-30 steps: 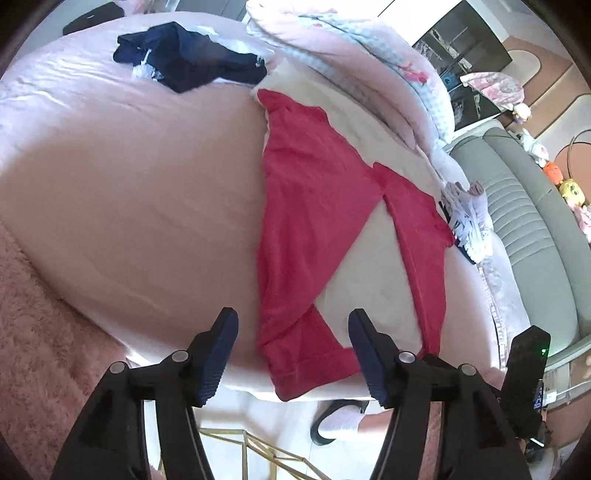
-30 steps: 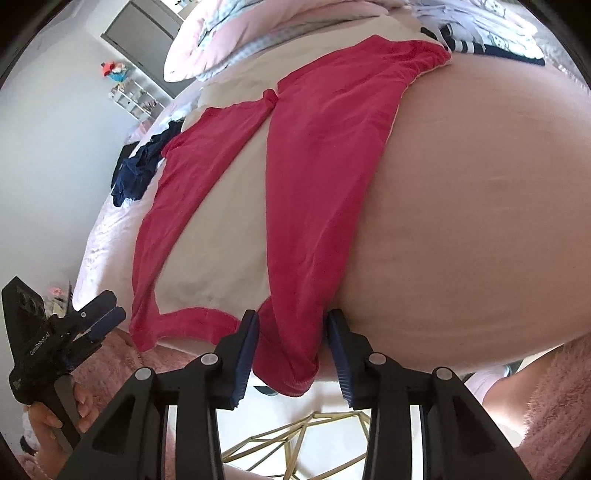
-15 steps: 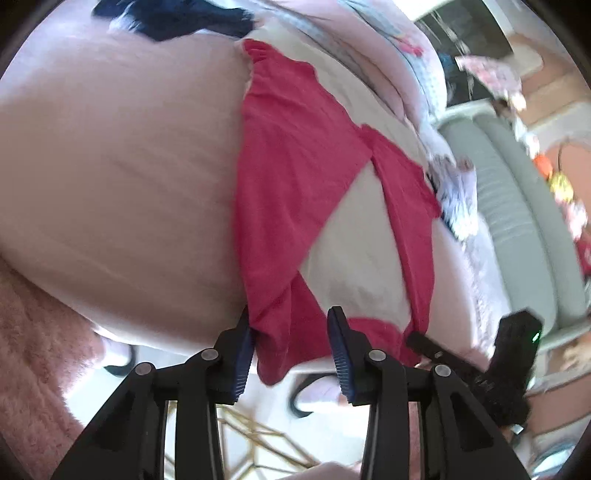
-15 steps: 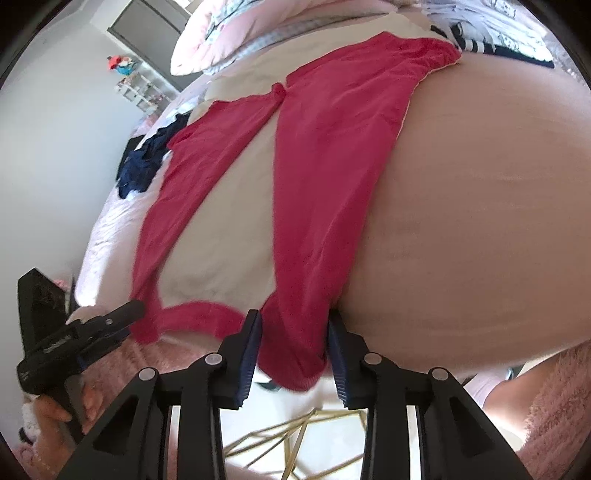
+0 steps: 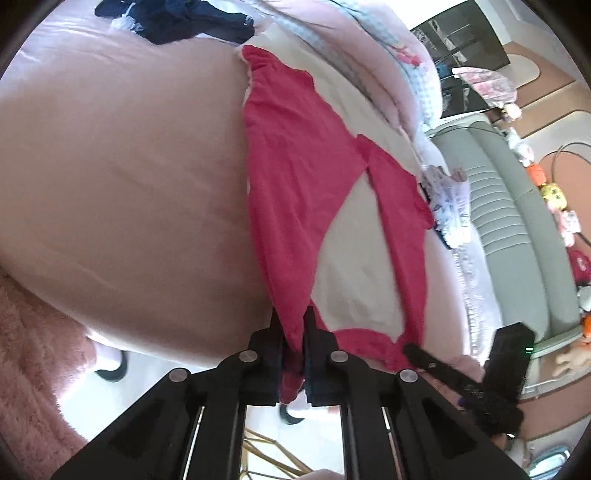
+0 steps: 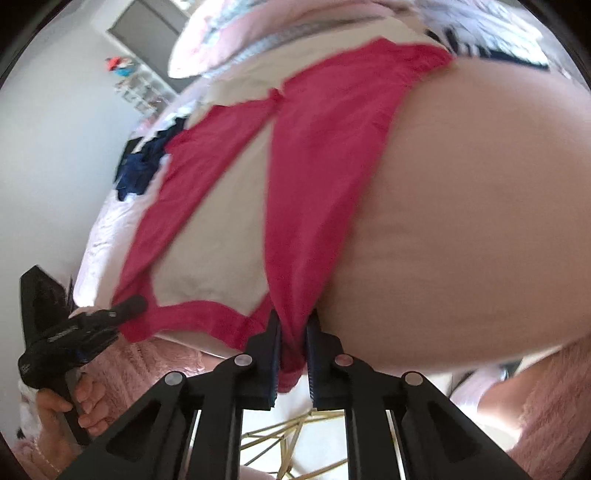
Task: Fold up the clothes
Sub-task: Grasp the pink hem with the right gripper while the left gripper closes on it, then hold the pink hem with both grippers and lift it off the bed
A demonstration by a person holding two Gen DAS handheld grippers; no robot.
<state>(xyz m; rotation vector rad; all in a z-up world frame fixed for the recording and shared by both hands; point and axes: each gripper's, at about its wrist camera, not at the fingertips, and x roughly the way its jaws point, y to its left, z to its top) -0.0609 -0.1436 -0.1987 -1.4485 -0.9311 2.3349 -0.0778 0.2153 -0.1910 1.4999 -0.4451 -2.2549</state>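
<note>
Red garment (image 5: 295,192), spread flat on pink bed (image 5: 122,184), near hem corners overhanging the edge: left gripper (image 5: 293,354) and right gripper (image 6: 293,350) each with jaws pinched on one corner; no fold made yet, folding all ahead

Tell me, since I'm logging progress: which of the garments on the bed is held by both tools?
The red-and-cream garment, spread flat: the left tool and right tool pinch its hem corners. The dark navy clothes lie bunched and untouched.
</note>
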